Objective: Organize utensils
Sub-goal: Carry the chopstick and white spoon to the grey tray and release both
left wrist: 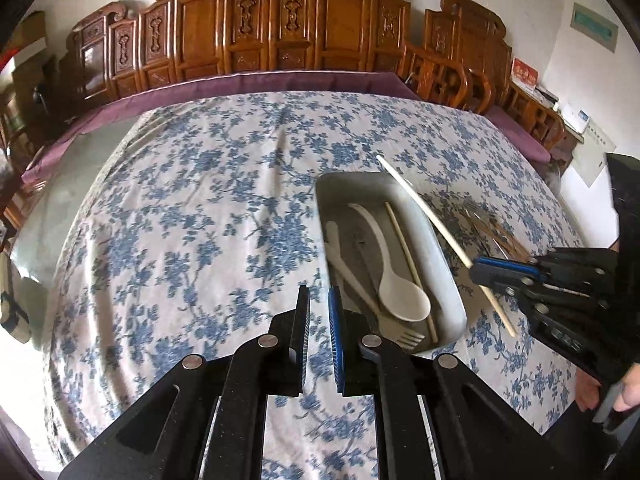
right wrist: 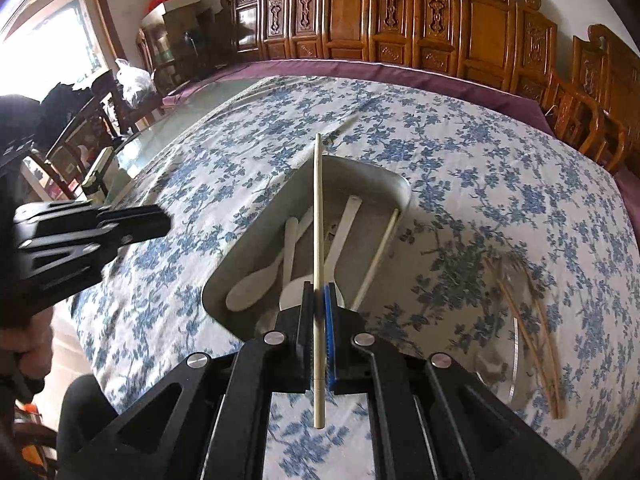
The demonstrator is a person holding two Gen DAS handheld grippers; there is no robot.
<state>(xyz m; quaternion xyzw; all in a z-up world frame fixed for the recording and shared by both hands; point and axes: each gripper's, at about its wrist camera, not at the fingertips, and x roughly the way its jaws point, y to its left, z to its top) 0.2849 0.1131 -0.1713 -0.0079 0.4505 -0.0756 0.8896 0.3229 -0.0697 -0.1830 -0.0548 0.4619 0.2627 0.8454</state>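
We see the right gripper [right wrist: 319, 304] clamped on a pale chopstick [right wrist: 318, 216], held above the metal tray [right wrist: 224, 280]; the stick runs forward over the tray and its back end pokes out behind the fingers. From the left wrist view, the same chopstick [left wrist: 424, 216] slants over the tray's [left wrist: 452, 280] right rim, pinched in the right gripper [left wrist: 486, 276].

The left gripper [left wrist: 319, 332] hovers low over the floral tablecloth [left wrist: 192, 208], just beside the tray's near-left corner. Its fingers stand slightly apart with nothing between them.

Inside the tray we count a white rice spoon [left wrist: 396, 288], a second white spoon [right wrist: 256, 284], another chopstick [left wrist: 410, 264] lying along the right side, and a fork [left wrist: 408, 336] at the near end.

More thin brown sticks [right wrist: 536, 336] lie on the cloth to the right of the tray, well apart from it. Carved wooden chairs [left wrist: 280, 28] line the far side of the table.
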